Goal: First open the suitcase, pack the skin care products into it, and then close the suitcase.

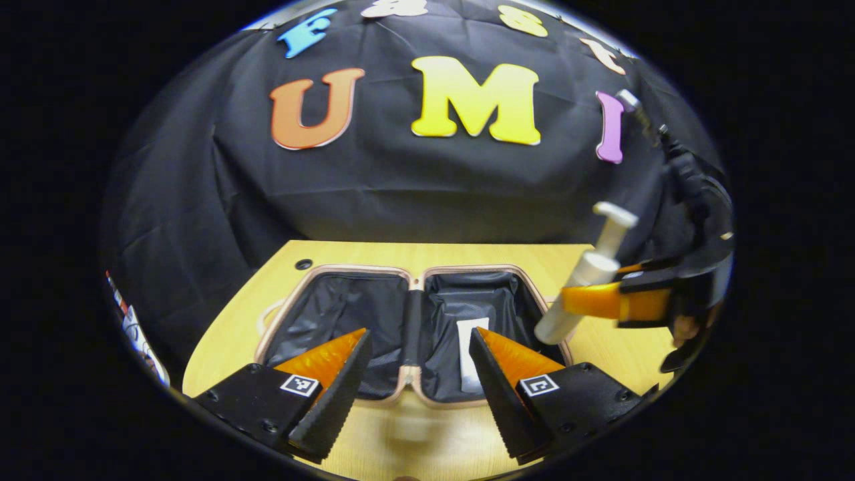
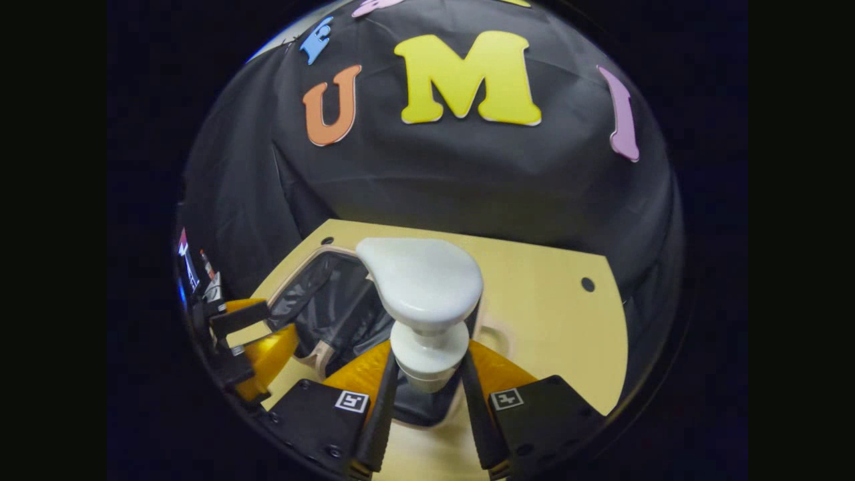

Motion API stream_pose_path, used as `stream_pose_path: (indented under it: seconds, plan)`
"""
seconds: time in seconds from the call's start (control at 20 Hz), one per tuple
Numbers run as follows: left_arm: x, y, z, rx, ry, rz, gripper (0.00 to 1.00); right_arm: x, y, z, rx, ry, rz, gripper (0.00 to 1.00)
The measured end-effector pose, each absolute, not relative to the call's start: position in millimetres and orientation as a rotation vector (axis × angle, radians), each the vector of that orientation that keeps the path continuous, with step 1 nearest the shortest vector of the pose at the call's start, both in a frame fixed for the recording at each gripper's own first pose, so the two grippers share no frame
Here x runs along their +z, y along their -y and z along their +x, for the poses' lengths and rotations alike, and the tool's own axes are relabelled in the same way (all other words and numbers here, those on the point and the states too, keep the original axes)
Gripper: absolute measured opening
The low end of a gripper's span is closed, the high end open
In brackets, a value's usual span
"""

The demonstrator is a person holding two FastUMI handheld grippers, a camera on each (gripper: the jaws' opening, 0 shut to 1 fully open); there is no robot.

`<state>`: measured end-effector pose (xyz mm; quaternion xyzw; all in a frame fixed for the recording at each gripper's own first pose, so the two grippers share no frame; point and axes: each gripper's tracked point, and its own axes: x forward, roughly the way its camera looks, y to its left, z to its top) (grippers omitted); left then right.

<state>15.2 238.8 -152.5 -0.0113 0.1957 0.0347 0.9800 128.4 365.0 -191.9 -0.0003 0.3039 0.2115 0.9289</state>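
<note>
Left gripper view: the suitcase (image 1: 414, 334) lies flat and wide open on the wooden table (image 1: 427, 257), its 2 halves lined in crinkly black fabric inside a pale pink rim. There's bare tabletop behind it and off to the right, and a small round hole (image 1: 304, 264) near the back left corner. A white tube (image 1: 469, 354) lies flat in the right half. The left gripper (image 1: 417, 347) hangs just in front of the case, fingers spread wide, nothing between them. Off to the right, the right gripper (image 1: 588, 300) has its fingers pressed on a white pump bottle (image 1: 588, 280), tilted, in the air above the case's right edge.

Right gripper view: the bottle's smooth, rounded pump head (image 2: 421, 280) sits right up close, the neck pinched between both fingers, with the open suitcase below and to the left. Open table stretches to the right.
</note>
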Motion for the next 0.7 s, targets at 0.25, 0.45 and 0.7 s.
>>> stream_pose_path:
  seconds: [0.25,0.45,0.7]
  plan:
    - [-132.1,-282.0,-38.6,0.168,-0.331,-0.001,0.93,-251.3,-389.2,116.0,0.402,-0.813,0.029,0.49]
    - [-91.5,-297.5,-68.7,0.197,-0.198,0.004,0.93,-283.0,-393.4,106.1,0.342,-0.928,-0.01,0.49]
    - [-69.6,-305.1,-81.4,0.198,-0.148,-0.009,0.93,-285.4,-406.4,139.9,0.273,-0.932,0.015,0.49]
